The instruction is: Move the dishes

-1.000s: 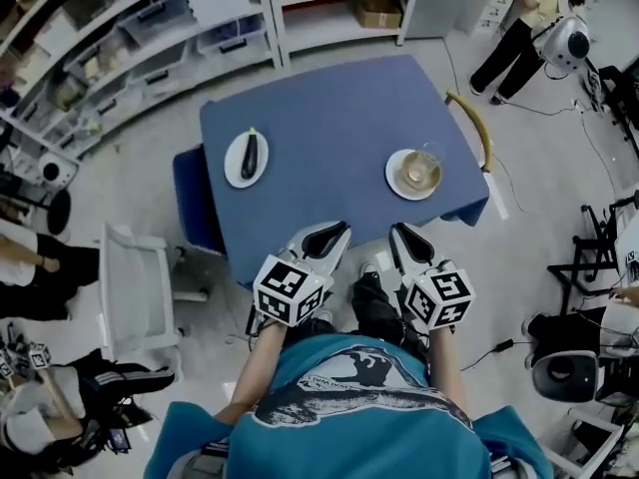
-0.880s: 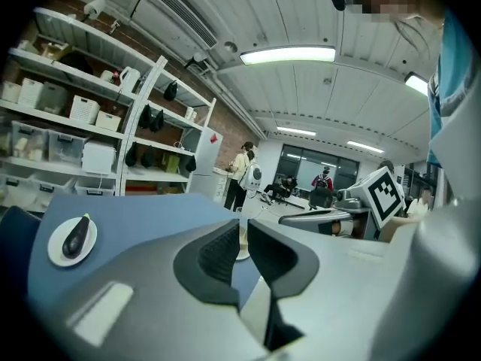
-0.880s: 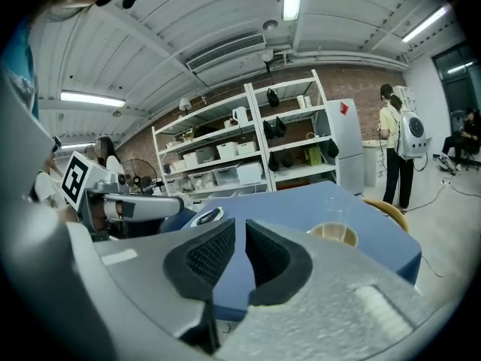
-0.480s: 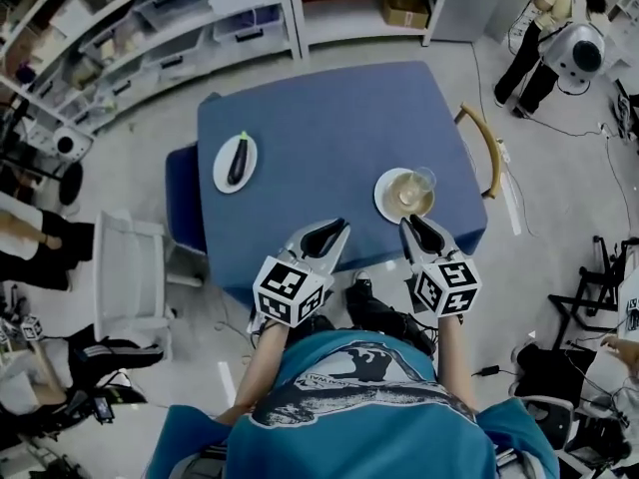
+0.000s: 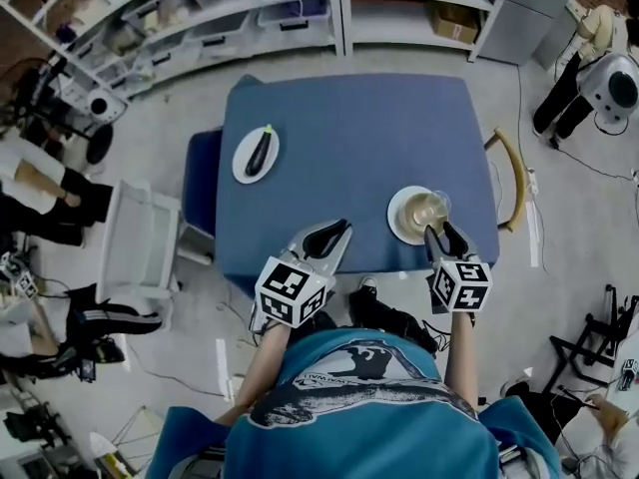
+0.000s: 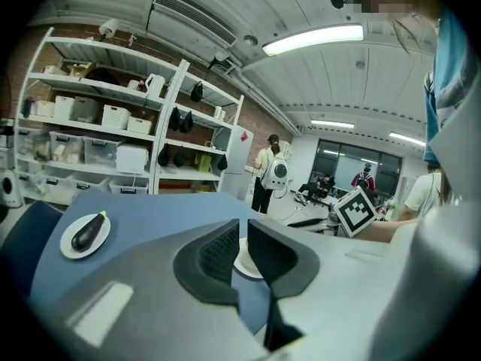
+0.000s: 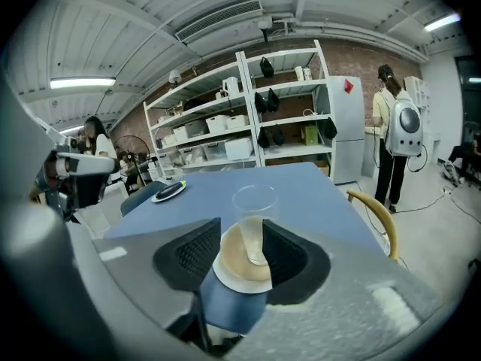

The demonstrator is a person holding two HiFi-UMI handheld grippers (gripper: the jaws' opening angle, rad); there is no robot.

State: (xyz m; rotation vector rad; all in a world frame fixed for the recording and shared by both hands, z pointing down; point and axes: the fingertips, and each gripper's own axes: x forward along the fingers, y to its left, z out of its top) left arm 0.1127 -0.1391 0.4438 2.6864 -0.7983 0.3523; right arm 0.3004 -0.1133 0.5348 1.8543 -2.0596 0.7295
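Observation:
On the blue table (image 5: pixel 349 138), a white plate (image 5: pixel 402 213) near the front right edge carries a clear glass (image 5: pixel 431 208). At the left a second white plate (image 5: pixel 243 163) bears a dark eggplant (image 5: pixel 261 152). My right gripper (image 5: pixel 444 235) is at the near rim of the glass's plate. Its jaws have just been opening; in the right gripper view the plate (image 7: pixel 233 265) and glass (image 7: pixel 254 216) show between them, untouched. My left gripper (image 5: pixel 335 231) hovers at the table's front edge, shut and holding nothing; past it I see the eggplant plate (image 6: pixel 75 247).
A wooden-backed chair (image 5: pixel 511 173) stands at the table's right side and a blue seat (image 5: pixel 200 183) at its left. A white chair (image 5: pixel 140 252) is further left. Shelving (image 5: pixel 250 13) lines the back. People stand around the room's edges.
The right gripper has gone forward and down to the rim of the glass's plate, and its jaws have spread. The left gripper has edged forward to the table's front edge.

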